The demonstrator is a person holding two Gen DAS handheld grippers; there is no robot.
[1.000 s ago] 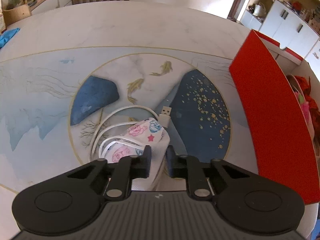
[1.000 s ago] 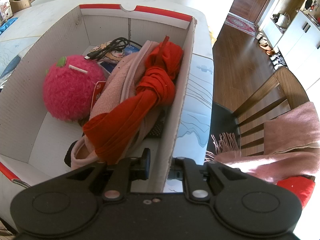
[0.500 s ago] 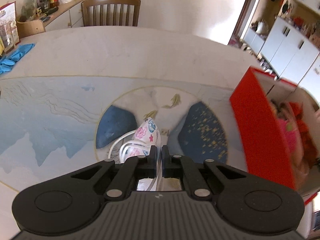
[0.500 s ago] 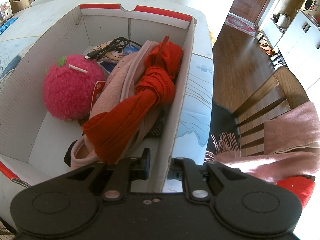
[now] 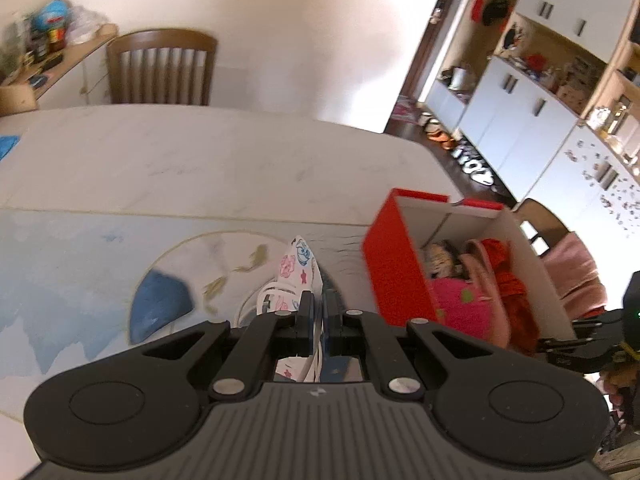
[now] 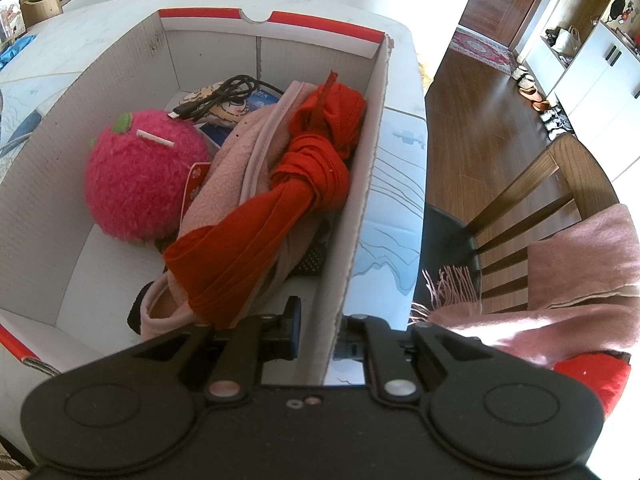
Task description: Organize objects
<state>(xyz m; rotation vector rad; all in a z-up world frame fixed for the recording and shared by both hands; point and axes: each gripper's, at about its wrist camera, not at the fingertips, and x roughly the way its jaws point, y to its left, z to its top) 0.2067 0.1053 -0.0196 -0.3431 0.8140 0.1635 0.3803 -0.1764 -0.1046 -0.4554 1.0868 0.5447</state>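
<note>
Left claw now risen from worktop, printed face mask pinched tight between pads, hanging clear, probably for carry to red cardboard box. Right claw narrow, clamps box wall, likely steadying it.

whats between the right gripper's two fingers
The box: its right-hand cardboard wall runs between the right gripper fingers, one inside the box, one outside. Shown in the right wrist view.

White face mask showing pink flowers, blue doodles, a red star. Box glowing red outside, white inside. Fuzzy plush ball blazing hot pink, green leaf; knotted scarf running orange-red over pale-pink fleece.
</note>
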